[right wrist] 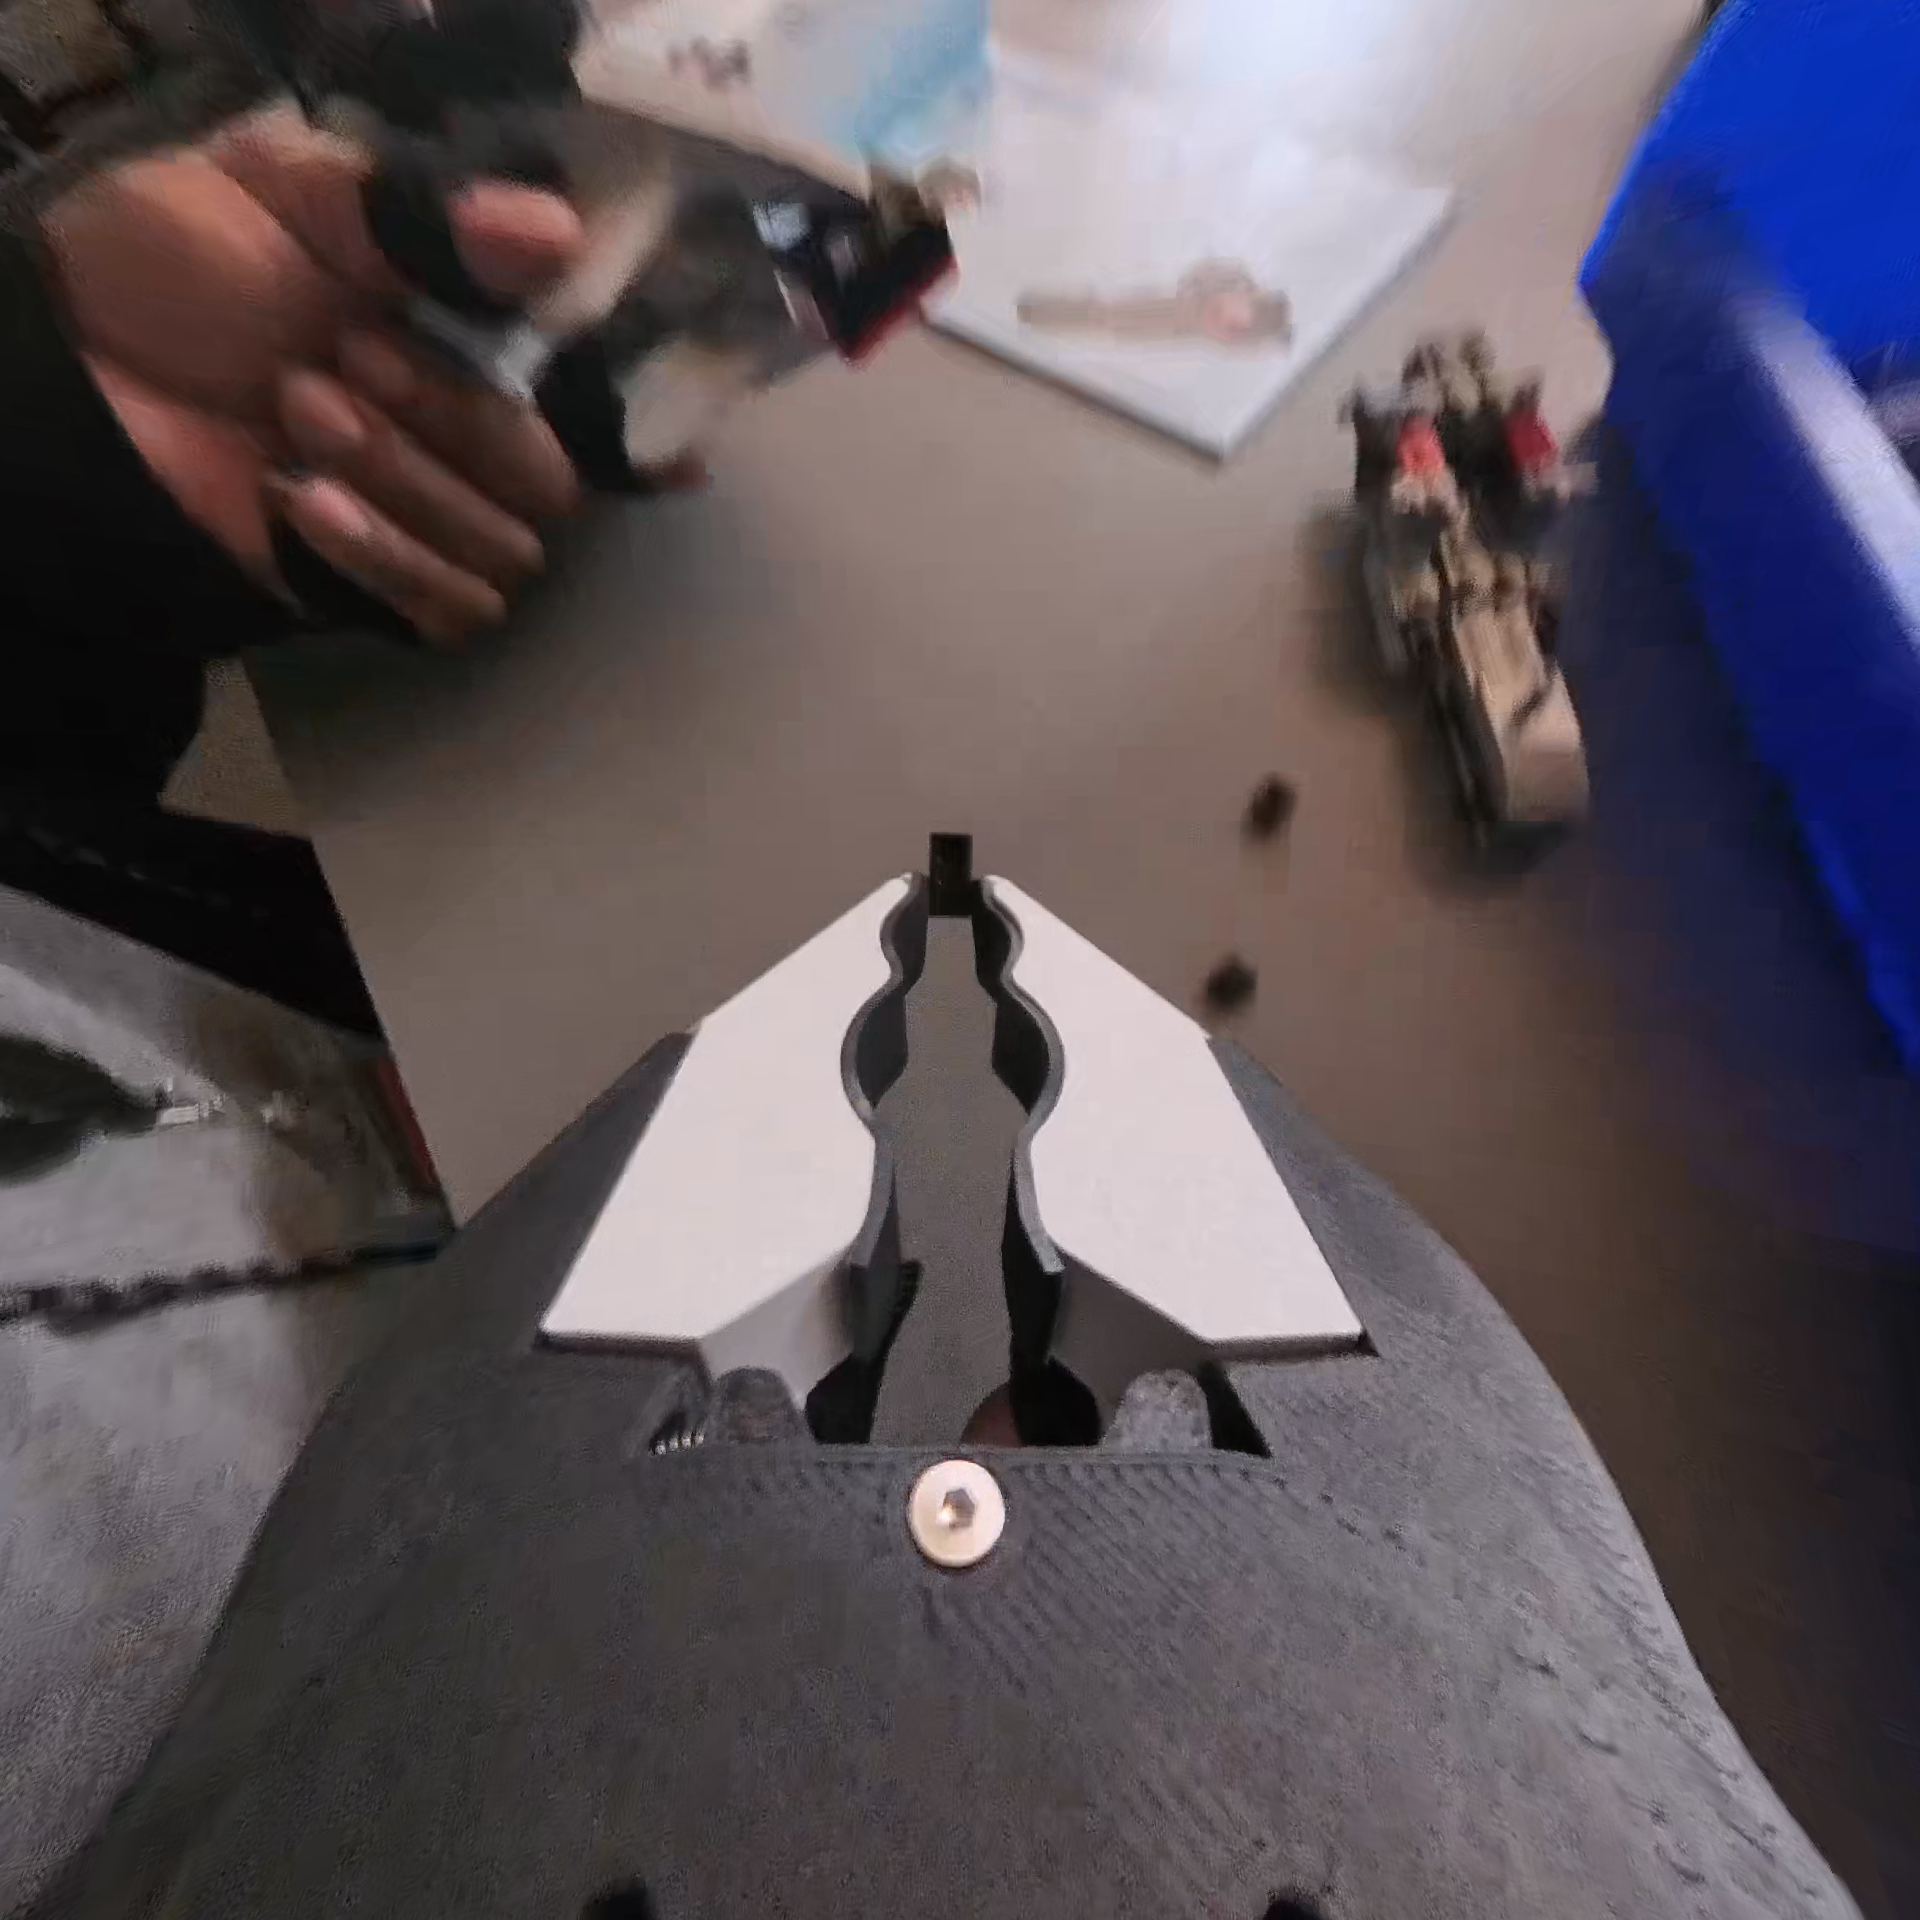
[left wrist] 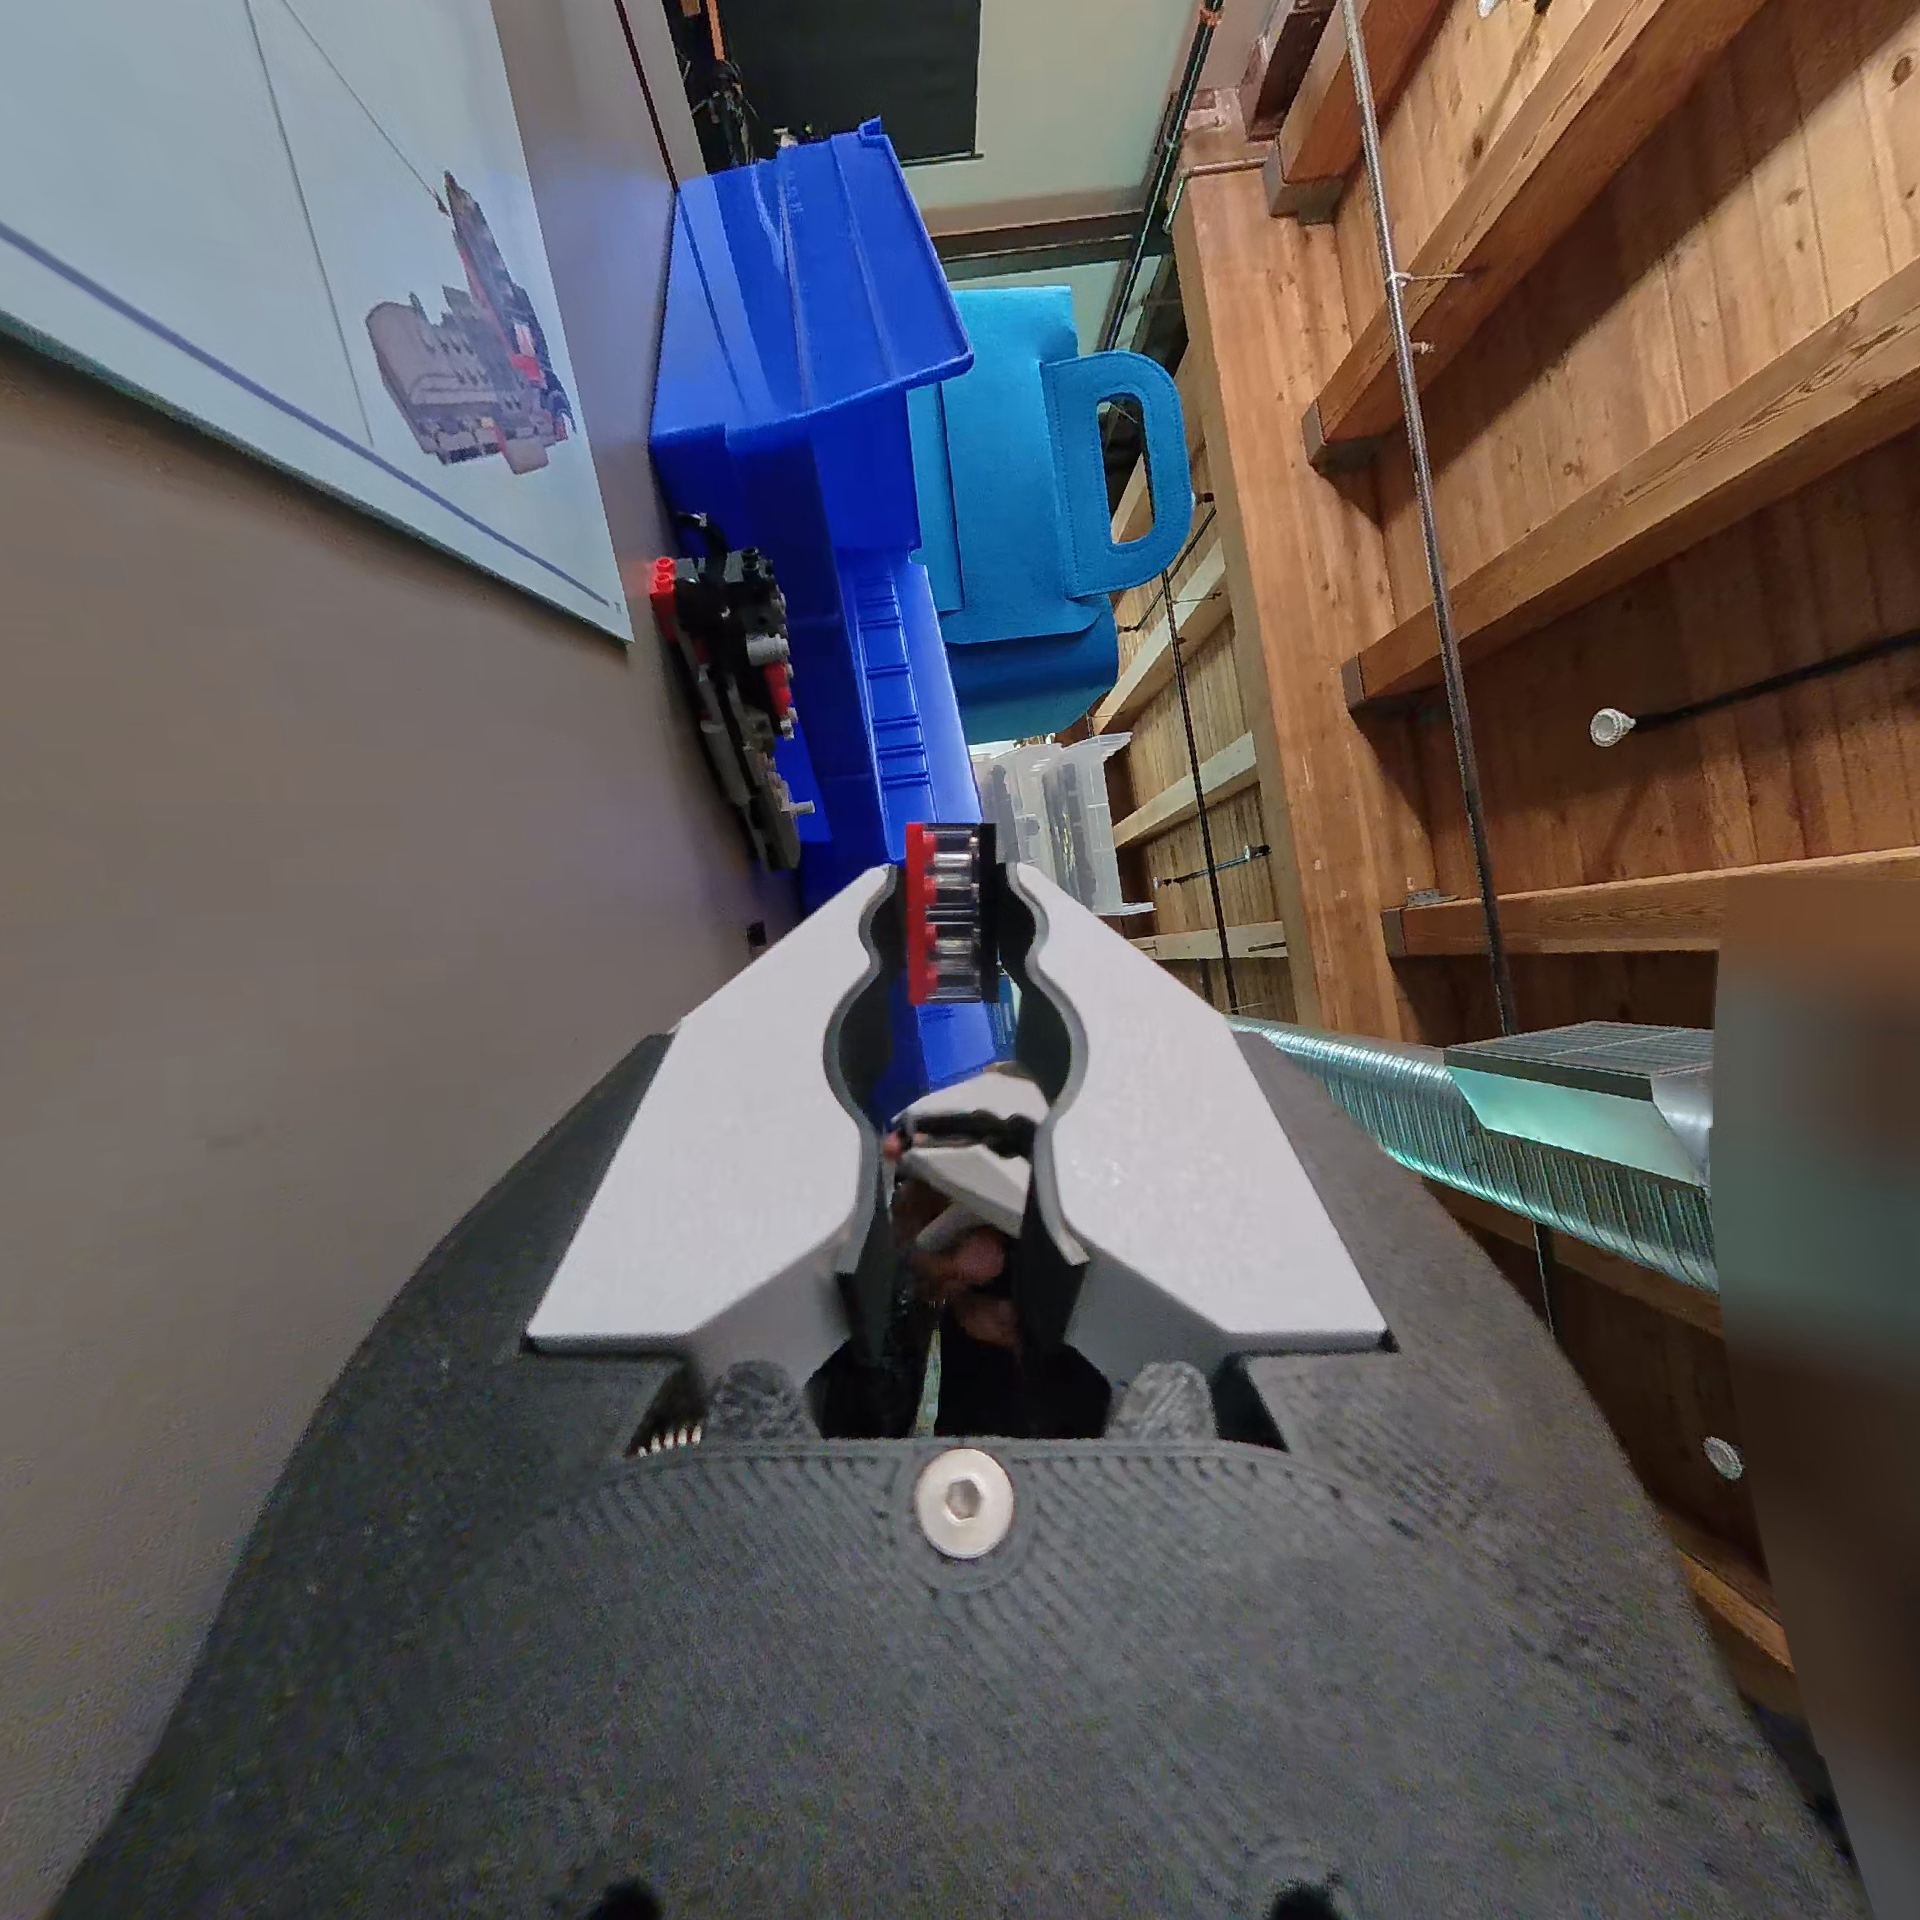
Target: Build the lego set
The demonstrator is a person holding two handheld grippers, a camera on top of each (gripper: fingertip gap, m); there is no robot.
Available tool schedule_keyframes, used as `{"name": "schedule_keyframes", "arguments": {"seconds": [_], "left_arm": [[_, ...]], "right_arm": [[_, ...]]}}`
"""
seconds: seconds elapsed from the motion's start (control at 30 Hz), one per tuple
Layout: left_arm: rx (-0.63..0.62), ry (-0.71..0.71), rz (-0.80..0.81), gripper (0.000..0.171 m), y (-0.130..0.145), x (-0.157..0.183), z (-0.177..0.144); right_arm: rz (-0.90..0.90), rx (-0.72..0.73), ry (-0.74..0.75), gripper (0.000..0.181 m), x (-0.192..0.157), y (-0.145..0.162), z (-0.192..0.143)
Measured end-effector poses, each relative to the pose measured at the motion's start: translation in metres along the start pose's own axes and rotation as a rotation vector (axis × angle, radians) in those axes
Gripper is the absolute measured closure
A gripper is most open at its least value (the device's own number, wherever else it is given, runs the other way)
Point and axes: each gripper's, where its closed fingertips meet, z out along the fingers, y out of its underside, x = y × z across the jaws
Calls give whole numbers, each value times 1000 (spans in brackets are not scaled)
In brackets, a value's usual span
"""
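Left gripper (left wrist: 954, 914) is clenched on a red-and-black subassembly (left wrist: 948, 914); right gripper (right wrist: 954, 883) pinches a small black pin (right wrist: 952, 871) by its end only. Risk: the pin twists or drops on insertion. The main model (right wrist: 1475, 613) sits just beside the blue bin (right wrist: 1766, 520) — its contents are hidden.

Even daylight; right view motion-blurred.

Lego model (right wrist: 1470, 613) beside bin (right wrist: 1766, 520), booklet (right wrist: 1195, 239) behind.

Red-and-black lego subassembly (left wrist: 948, 914) between tongs tips.
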Motion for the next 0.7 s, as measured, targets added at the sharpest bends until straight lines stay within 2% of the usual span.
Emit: {"name": "schedule_keyframes", "arguments": {"seconds": [0.1, 0.2, 0.4, 0.7], "left_arm": [[7, -3, 4, 155, -2, -1, -1], [18, -9, 9, 155, -6, -1, -4], [45, -13, -1, 155, -16, -3, -9], [73, -29, 7, 155, -23, -4, -15]], "right_arm": [[-52, 45, -19, 171, -4, -29, 22], [-69, 42, -32, 164, -5, -38, 35], [-25, 0, -42, 163, -3, -25, 41], [-41, -99, -134, 161, -47, -25, 88]]}}
